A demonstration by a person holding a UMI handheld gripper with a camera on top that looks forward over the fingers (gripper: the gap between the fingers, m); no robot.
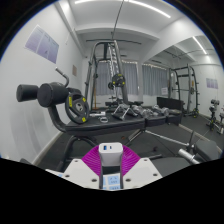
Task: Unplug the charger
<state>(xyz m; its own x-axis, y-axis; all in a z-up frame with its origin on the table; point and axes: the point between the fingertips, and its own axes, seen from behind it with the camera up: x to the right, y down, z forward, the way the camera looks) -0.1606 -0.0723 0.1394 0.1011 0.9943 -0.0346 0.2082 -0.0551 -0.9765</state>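
Observation:
A white charger block (pixel 110 152) with a blue port on its face sits between my gripper's magenta pads (pixel 96 160). Both pads press on its sides and it is held up in the air, away from any socket. My gripper (pixel 110 162) is shut on it. No cable or outlet shows.
This is a gym room. A black weight bench with padded rollers (pixel 60 100) stands just ahead to the left. A cable machine frame (pixel 105 65) and dumbbell rack (pixel 125 108) stand beyond. More machines (pixel 180 90) are at the right. Dark floor (pixel 170 135) lies ahead.

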